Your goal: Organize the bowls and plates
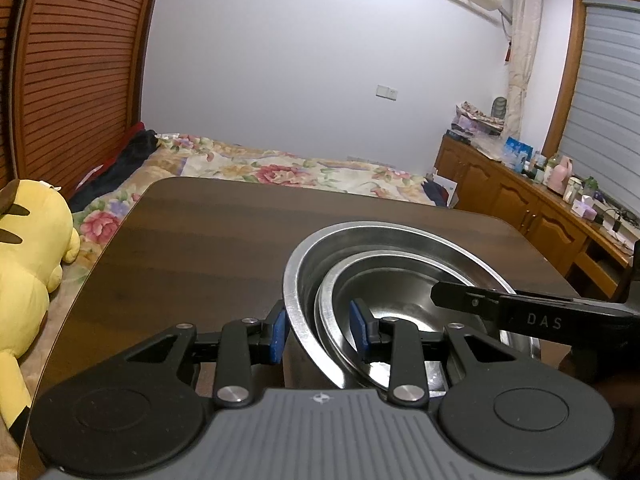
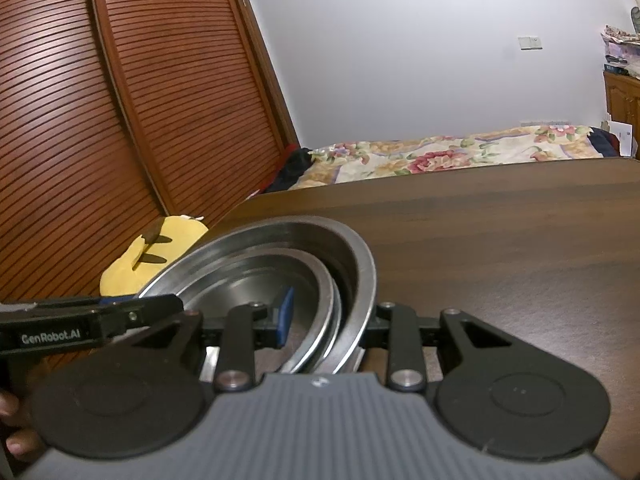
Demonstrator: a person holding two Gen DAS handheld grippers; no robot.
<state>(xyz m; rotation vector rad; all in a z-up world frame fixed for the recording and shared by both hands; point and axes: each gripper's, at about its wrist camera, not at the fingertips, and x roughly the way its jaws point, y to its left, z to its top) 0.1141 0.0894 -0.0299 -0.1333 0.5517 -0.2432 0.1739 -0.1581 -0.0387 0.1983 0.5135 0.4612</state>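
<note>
Bowls of thin steel, a small bowl (image 1: 404,300) nested in a large bowl (image 1: 304,264) on the table (image 1: 208,240), straddled at near rims by left tool (image 1: 319,330) and right tool (image 2: 328,320), both apart, look light, stiff, slippery; pinch rims squarely.

"DAS" on the right tool's (image 1: 536,312) black finger, "GenRobot.AI" on the left tool's (image 2: 92,324) black finger
</note>
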